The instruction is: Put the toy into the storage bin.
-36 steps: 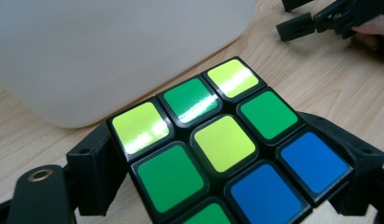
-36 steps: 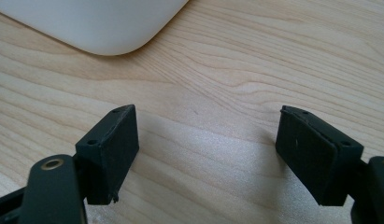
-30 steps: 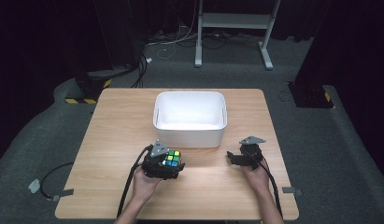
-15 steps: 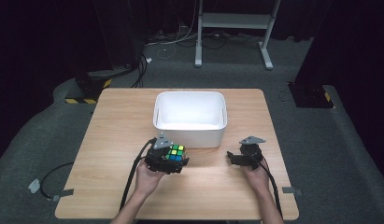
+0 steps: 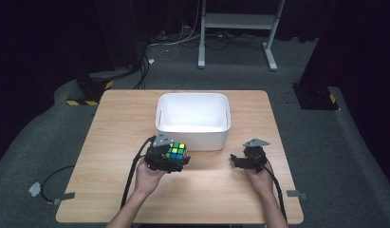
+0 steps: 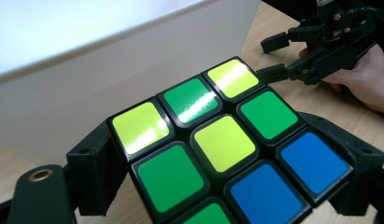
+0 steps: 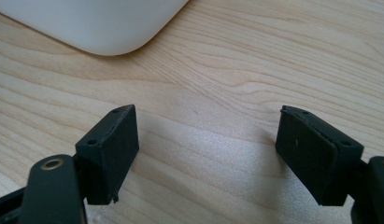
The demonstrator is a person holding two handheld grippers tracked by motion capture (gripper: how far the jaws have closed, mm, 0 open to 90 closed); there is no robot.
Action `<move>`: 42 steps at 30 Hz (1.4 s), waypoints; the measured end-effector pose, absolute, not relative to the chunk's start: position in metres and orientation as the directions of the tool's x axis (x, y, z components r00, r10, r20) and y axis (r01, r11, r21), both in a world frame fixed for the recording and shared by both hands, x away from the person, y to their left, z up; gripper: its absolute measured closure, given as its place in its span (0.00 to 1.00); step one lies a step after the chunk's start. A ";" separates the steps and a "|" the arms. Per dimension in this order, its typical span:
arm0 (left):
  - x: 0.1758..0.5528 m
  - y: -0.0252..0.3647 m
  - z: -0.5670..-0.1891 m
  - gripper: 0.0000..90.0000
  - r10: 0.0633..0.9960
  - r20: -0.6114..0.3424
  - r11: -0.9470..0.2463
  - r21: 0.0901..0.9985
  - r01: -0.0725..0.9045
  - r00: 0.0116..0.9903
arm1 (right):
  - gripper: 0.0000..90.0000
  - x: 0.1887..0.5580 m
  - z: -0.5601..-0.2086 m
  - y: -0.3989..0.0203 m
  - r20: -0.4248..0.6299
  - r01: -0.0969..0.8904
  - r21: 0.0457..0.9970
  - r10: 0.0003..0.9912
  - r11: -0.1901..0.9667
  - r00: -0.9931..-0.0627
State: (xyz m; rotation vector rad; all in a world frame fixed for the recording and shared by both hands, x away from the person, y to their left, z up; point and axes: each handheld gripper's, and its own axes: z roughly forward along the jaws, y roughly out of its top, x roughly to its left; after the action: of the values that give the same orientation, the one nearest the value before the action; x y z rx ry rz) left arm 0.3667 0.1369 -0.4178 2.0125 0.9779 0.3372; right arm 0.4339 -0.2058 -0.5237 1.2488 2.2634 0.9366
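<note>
The puzzle cube (image 6: 222, 149) has a black frame with yellow-green, green and blue squares on top. The tub (image 5: 193, 118) is plain white, the tabletop (image 5: 116, 123) light wood grain, and the fingers (image 7: 110, 149) matte black.

A white rectangular bin (image 5: 193, 124) stands on the wooden surface (image 5: 116, 123), about midway between its left and right edges and nearer the far edge than the near one. The bin's inside is plain white. Beyond the surface lies grey carpet floor (image 5: 363, 156). On the floor past the far edge stands a white metal frame (image 5: 237, 21) with loose cables (image 5: 173, 45) beside it. Near the far left corner sits a black and yellow striped block (image 5: 83, 101). A dark box (image 5: 312, 97) sits off the far right corner. A grey cable (image 5: 50, 178) curls on the floor by the near left corner.
</note>
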 end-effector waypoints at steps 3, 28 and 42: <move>0.370 0.137 -0.409 0.17 0.741 -0.104 -0.334 0.800 0.499 0.663 | 0.24 0.434 -0.524 -0.206 -0.016 0.590 0.713 0.850 0.379 -0.527; 0.389 0.128 -0.367 0.17 0.698 -0.094 -0.354 0.816 0.457 0.709 | 0.24 0.434 -0.524 -0.206 -0.018 0.588 0.713 0.849 0.381 -0.528; 0.407 0.124 -0.349 0.17 0.668 -0.148 -0.333 0.818 0.470 0.729 | 0.24 0.434 -0.524 -0.206 -0.018 0.588 0.713 0.849 0.381 -0.528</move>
State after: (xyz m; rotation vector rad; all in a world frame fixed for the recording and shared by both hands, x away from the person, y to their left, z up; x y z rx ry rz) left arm 0.4072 0.1237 -0.3494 1.9930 0.8661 0.2661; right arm 0.4338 -0.2057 -0.5237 1.2469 2.2637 0.9365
